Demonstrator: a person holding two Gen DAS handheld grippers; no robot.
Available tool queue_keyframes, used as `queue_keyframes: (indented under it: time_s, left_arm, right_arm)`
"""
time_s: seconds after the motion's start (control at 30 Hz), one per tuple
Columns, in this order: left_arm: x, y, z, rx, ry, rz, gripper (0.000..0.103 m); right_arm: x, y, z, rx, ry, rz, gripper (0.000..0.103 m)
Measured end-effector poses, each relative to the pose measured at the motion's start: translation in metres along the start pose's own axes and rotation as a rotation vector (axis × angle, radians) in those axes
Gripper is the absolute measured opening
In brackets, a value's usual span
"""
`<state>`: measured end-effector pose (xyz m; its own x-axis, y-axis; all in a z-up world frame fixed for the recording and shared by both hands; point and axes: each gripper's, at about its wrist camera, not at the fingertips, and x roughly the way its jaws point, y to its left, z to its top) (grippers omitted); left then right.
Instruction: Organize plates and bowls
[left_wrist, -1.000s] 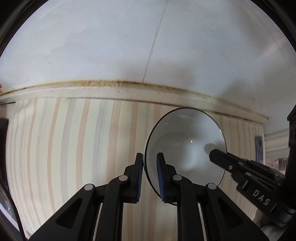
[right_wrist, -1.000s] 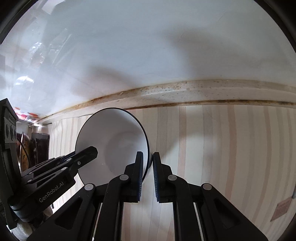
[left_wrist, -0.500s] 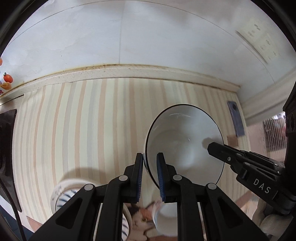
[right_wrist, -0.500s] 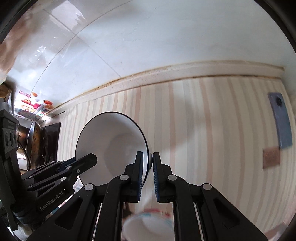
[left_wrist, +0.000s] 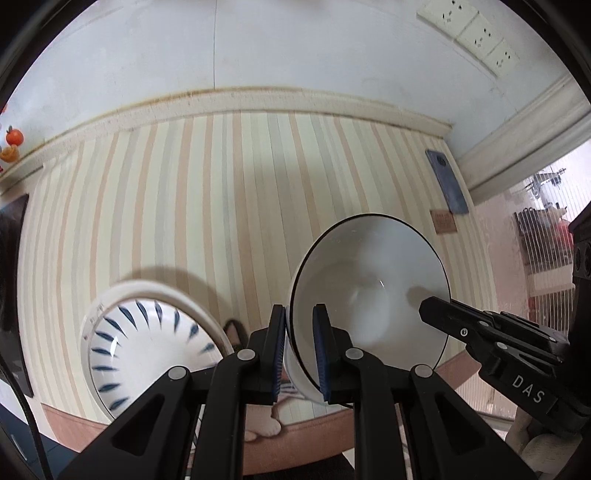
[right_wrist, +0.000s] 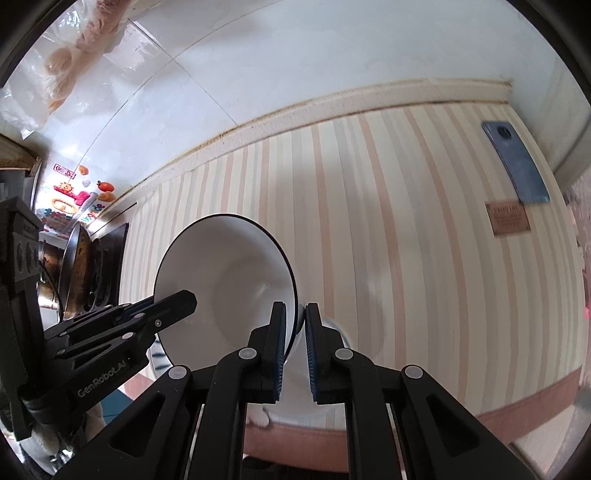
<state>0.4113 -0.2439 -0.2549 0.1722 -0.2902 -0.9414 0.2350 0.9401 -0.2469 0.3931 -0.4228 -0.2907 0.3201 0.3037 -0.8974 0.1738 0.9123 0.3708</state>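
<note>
Bowl (left_wrist: 369, 291): lower right of centre in left wrist view, rim clamped between left gripper (left_wrist: 299, 350) fingers at its lower left; right gripper (left_wrist: 436, 314) enters from lower right. Second bowl (left_wrist: 147, 347): lower left, on striped mat (left_wrist: 221, 192). Phone (left_wrist: 445, 181): right, on mat, above card (left_wrist: 443, 221). Wall sockets (left_wrist: 469, 33): upper right

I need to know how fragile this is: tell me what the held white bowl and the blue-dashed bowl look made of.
White bowl: likely glazed ceramic or porcelain; smooth, glossy, small highlight inside, thin dark line on the rim. It could be melamine.
Blue-dashed bowl: probably glazed ceramic too; thick white rim, shiny interior, painted-looking blue strokes, though it is blurred.
Left gripper and right gripper each clamp the white bowl's rim.
</note>
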Motion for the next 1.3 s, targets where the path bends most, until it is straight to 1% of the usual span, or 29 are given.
queue_keyframes:
  time_s: [0.17, 0.37, 0.57, 0.8, 0.9, 1.07, 1.3]
  left_arm:
    - [0.019, -0.005, -0.012, 0.015, 0.035, 0.014, 0.013]
    - [0.041, -0.008, -0.017, 0.021, 0.078, 0.016, 0.013]
    - [0.055, -0.012, -0.019, 0.028, 0.097, 0.03, 0.013]
    - [0.058, -0.011, -0.017, 0.03, 0.102, 0.032, 0.013]
    - [0.058, -0.012, -0.018, 0.037, 0.1, 0.04, 0.013]
    - [0.059, -0.016, -0.019, 0.047, 0.092, 0.054, 0.013]
    - [0.059, -0.015, -0.019, 0.047, 0.091, 0.054, 0.013]
  right_arm:
    - [0.015, -0.01, -0.023, 0.02, 0.034, -0.013, 0.012]
    - [0.035, -0.024, -0.031, 0.039, 0.065, -0.024, 0.012]
    - [0.045, -0.034, -0.036, 0.047, 0.089, -0.037, 0.012]
    - [0.057, -0.037, -0.042, 0.046, 0.121, -0.04, 0.012]
    - [0.058, -0.039, -0.043, 0.048, 0.122, -0.037, 0.012]
    - [0.059, -0.041, -0.04, 0.058, 0.135, -0.028, 0.012]
    - [0.06, -0.041, -0.037, 0.068, 0.142, -0.028, 0.012]
